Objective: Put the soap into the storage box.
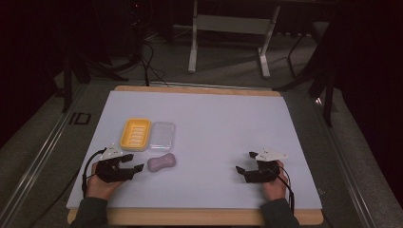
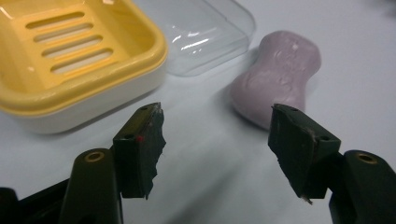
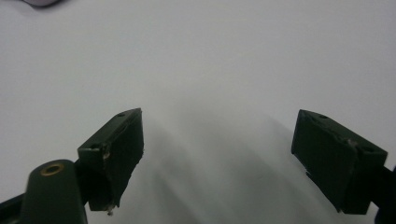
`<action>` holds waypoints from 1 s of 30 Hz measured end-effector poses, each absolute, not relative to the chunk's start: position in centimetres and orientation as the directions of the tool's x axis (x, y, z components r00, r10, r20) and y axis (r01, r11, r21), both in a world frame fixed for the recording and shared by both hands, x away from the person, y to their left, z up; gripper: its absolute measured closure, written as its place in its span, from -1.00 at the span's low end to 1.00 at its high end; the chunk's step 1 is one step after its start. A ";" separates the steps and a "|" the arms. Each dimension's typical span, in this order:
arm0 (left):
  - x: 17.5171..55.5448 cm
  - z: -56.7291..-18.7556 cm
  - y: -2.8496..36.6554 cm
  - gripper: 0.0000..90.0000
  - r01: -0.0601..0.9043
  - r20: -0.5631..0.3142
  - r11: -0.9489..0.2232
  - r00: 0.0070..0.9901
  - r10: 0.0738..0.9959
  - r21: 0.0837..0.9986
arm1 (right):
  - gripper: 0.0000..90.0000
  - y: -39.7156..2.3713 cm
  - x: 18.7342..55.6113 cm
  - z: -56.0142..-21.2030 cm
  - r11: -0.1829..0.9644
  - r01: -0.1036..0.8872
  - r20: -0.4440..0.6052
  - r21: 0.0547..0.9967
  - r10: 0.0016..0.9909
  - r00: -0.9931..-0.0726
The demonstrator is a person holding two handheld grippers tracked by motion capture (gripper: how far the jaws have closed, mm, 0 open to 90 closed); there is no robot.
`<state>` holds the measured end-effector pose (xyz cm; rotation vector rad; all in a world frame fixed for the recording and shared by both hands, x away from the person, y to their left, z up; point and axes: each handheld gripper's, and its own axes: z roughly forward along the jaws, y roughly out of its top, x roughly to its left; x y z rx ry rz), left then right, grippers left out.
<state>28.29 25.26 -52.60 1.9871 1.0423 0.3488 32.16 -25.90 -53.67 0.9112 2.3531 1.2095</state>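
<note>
A mauve, waisted bar of soap (image 1: 161, 162) lies on the white table sheet at the front left. Just behind it stand a yellow slotted soap dish (image 1: 135, 134) and its clear plastic lid (image 1: 162, 135), side by side. My left gripper (image 1: 133, 162) rests on the sheet left of the soap, jaws open and empty. In the left gripper view the soap (image 2: 280, 77) lies just beyond the right jaw, with the dish (image 2: 74, 60) and lid (image 2: 205, 32) farther off. My right gripper (image 1: 244, 162) sits open at the front right, nothing between its fingers (image 3: 116, 154).
The white sheet (image 1: 214, 123) covers a wooden table whose front edge (image 1: 190, 217) is near my forearms. Beyond the table stand a white frame's legs (image 1: 192, 47) and dark cables on the floor.
</note>
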 end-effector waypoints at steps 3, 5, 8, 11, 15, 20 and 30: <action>28.4 -52.2 25.1 -0.11 0.536 -0.128 -0.295 0.616 0.777 0.791 | -0.63 -25.9 32.2 -53.7 0.432 0.386 -0.011 0.815 0.679 -0.734; 28.6 -51.7 24.6 -0.09 0.526 -0.130 -0.306 0.637 0.759 0.794 | -0.63 -25.8 32.2 -53.7 0.435 0.386 -0.014 0.814 0.678 -0.735; 28.8 -51.5 24.1 -0.11 0.527 -0.128 -0.324 0.650 0.749 0.786 | -0.63 -25.8 32.2 -53.7 0.436 0.386 -0.016 0.813 0.679 -0.734; 29.3 -51.0 23.2 -0.18 0.527 -0.132 -0.363 0.686 0.715 0.769 | -0.63 -25.8 32.2 -53.7 0.441 0.387 -0.020 0.810 0.680 -0.733; 29.9 -50.7 22.2 -0.22 0.518 -0.134 -0.390 0.714 0.687 0.761 | -0.63 -25.7 32.1 -53.7 0.444 0.384 -0.025 0.809 0.679 -0.734; 30.8 -50.7 20.7 -0.23 0.508 -0.118 -0.449 0.748 0.653 0.735 | -0.63 -25.7 32.1 -53.7 0.445 0.385 -0.024 0.809 0.678 -0.734; 32.1 -51.5 19.0 -0.20 0.494 -0.112 -0.497 0.780 0.615 0.713 | -0.63 -25.7 32.1 -53.7 0.450 0.387 -0.026 0.805 0.678 -0.734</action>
